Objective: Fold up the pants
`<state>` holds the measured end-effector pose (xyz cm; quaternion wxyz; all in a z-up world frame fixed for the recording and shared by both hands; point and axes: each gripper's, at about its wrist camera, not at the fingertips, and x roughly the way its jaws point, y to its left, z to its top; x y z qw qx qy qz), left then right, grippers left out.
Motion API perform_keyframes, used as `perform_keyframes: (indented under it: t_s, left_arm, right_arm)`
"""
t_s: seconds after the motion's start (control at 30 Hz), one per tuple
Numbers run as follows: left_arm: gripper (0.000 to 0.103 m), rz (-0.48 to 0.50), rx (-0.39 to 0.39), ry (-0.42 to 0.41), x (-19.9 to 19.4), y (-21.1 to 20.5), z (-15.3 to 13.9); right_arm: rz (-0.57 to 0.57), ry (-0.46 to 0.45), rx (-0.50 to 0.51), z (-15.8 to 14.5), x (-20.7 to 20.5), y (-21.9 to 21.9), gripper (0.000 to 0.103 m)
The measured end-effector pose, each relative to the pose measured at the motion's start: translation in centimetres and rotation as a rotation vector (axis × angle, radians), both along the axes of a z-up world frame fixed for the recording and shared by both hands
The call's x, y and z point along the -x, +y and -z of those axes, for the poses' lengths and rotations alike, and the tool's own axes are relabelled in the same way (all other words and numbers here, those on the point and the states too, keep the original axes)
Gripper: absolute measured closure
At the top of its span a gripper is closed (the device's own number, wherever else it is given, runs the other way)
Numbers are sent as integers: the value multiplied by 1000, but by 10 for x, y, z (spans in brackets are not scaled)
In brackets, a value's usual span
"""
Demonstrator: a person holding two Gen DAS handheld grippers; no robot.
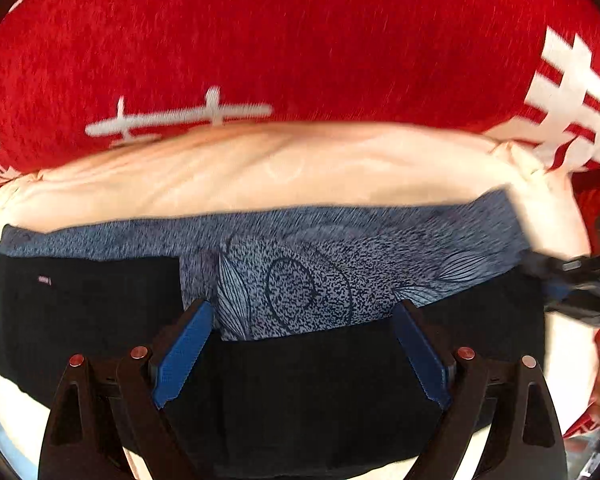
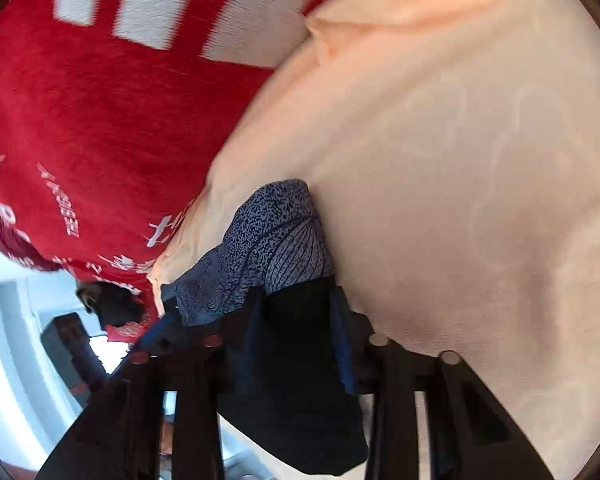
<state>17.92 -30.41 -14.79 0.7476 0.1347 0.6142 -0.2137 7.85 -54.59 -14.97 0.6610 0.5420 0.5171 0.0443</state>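
The left gripper [image 1: 302, 354] hangs with its blue pads [image 1: 182, 354] spread wide, pointing steeply down at the pants [image 1: 300, 280], nothing between them. The pants lie folded on a pale peach cloth [image 1: 260, 172], black fabric nearest and a blue-grey speckled leaf-print panel beyond it. At the pants' right end the right gripper [image 2: 300, 320] has a bunched fold of the black and printed fabric between its fingers, which look closed on it. Beyond the peach cloth spreads a red blanket [image 1: 280, 40] with white markings.
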Motion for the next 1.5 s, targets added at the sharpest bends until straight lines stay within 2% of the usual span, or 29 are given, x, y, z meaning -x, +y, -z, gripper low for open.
perform_keyframes:
  t_s: [0.07,0.13,0.17,0.3,0.33,0.47,0.6,0.73,1.0,1.13,1.23,1.33,1.5]
  left_arm:
    - [11,10,-49,9,5,8,14]
    - [7,-2,-39,13,8,18,23]
    - [3,-19,-23,21,9,24,26]
    - [1,-42,-11,60,8,28,31]
    - [1,-36,-18,57,9,26,30]
    - [1,-29,-39,58,6,23,26]
    - [1,-43,-64,60,10,21,16]
    - [1,-54,-86,62,18,32,5]
    - [1,-82,-105,53,54,44,-22]
    - [1,-126,-96,60,76,56,-38]
    - [1,-170,-99,76,92,69,-38]
    - [1,-207,-88,103,102,79,-35]
    - [1,-214,-80,142,114,103,-27]
  right_arm:
    - [-33,-53,-27,-16,2,10,75]
    - [-90,-51,29,-27,-3,19,76]
    - [-113,-28,91,-29,-7,22,76]
    - [-190,87,352,-14,-21,33,74]
    - [-200,97,392,-14,-24,37,63]
    - [-256,121,502,-34,-24,54,58]
    - [-306,119,578,-58,-4,60,56]
    - [-324,147,565,-62,21,69,47]
    - [-305,196,498,-63,55,82,46]
    - [-316,207,494,-66,66,89,45]
    - [-353,202,506,-68,71,99,40]
    - [-403,197,518,-65,70,117,39]
    - [-455,203,544,-66,69,145,39]
